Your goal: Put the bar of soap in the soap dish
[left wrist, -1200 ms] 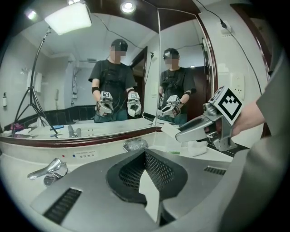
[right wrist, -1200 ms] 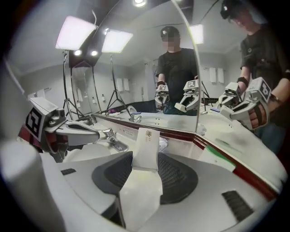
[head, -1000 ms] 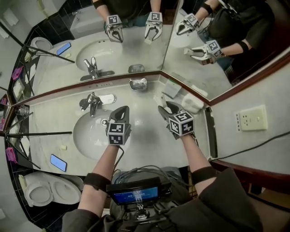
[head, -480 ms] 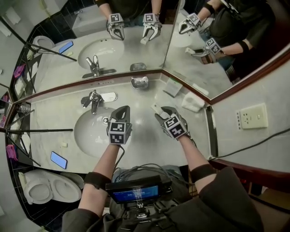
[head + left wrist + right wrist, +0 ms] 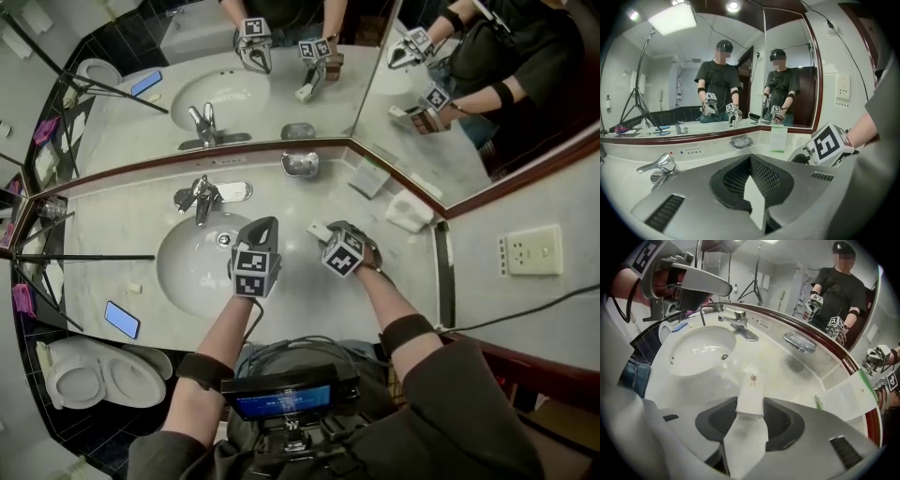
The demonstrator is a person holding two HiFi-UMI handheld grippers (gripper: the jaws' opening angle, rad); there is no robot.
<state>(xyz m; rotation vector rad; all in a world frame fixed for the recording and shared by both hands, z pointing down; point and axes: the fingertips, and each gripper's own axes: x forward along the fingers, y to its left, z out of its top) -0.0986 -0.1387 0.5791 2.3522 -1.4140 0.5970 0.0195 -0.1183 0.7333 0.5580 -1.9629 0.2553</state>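
**So, soap's pinched by one end and the dish isn't close**

Okay, nearest first. The right gripper (image 5: 750,405) has its jaws clamped on the bar of soap (image 5: 751,389). It's a white wrapped bar, gripped only at its near end, with most of it poking out ahead over the counter (image 5: 787,376). That's my worry: a slick wrapper plus an end-only pinch looks like it could swivel or slide out if the wrist twists fast.

The left gripper (image 5: 751,161) has its jaws pressed together on nothing, parked over the basin's near rim, so it's no backup.

The basin (image 5: 701,350) sits just left of the soap, so a drop could skid straight in. The soap dish (image 5: 799,342) is further back by the mirror and well apart from the bar. It looks shallow, so coming in steep could clip the rim or make the bar bounce out.

Compared with a second ago, the right gripper has dropped toward the counter and rolled, its marker cube now facing a different way. It has also swung in from the towel (image 5: 410,211) side to beside the left gripper. The grip looks unchanged, and the left one hasn't budged.
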